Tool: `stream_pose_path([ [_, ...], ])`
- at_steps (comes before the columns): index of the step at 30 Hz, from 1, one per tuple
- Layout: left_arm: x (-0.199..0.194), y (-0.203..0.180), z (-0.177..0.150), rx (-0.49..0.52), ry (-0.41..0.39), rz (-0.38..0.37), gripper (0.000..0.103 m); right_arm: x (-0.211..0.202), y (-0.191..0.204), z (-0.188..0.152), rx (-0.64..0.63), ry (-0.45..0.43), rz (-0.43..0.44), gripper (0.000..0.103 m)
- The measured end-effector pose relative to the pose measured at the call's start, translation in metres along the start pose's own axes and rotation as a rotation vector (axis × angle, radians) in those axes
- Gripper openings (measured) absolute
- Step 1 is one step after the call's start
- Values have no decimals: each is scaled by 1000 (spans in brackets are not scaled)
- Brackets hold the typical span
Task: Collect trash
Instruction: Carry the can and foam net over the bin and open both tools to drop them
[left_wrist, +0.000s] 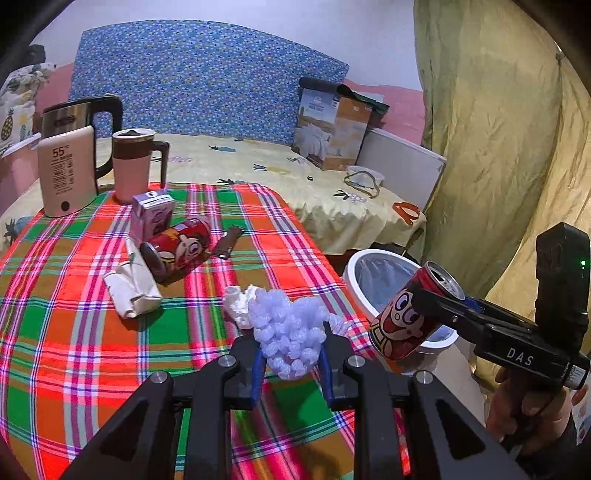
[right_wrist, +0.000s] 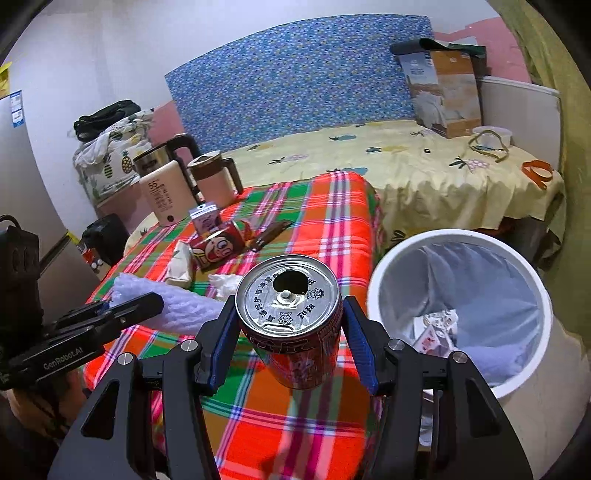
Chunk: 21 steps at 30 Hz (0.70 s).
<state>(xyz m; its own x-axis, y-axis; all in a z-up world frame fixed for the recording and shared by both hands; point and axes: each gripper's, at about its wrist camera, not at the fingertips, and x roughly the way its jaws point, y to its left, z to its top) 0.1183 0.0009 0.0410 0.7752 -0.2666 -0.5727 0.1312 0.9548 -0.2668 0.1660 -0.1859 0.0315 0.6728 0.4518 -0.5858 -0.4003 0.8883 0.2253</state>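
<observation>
While carried toward the white bin (right_wrist: 458, 236) right of the right gripper (right_wrist: 288, 332), red can (right_wrist: 291, 328) clamped upright between jaws; foam netting (left_wrist: 291, 332) pinched in left gripper (left_wrist: 291, 354) jaws, both clear of surface (left_wrist: 110, 332).

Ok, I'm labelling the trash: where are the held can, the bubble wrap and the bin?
held can (right_wrist: 288, 297): right wrist view, silver top.
bubble wrap (left_wrist: 291, 332): left wrist view, middle of wad.
bin (right_wrist: 397, 254): right wrist view, white rim.

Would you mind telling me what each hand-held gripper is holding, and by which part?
The left hand-held gripper pinches the foam net at its near end. The right hand-held gripper clamps the red can by its sides.
</observation>
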Motion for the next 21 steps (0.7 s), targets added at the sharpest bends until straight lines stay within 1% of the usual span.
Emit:
stream_pose_path([
  [13, 27, -37, 9, 60, 35, -51, 24, -15, -35, -4, 54, -21, -58, 57],
  [21, 49, -67, 21, 107, 46, -86, 24, -27, -64, -2, 100, -55, -112, 57],
])
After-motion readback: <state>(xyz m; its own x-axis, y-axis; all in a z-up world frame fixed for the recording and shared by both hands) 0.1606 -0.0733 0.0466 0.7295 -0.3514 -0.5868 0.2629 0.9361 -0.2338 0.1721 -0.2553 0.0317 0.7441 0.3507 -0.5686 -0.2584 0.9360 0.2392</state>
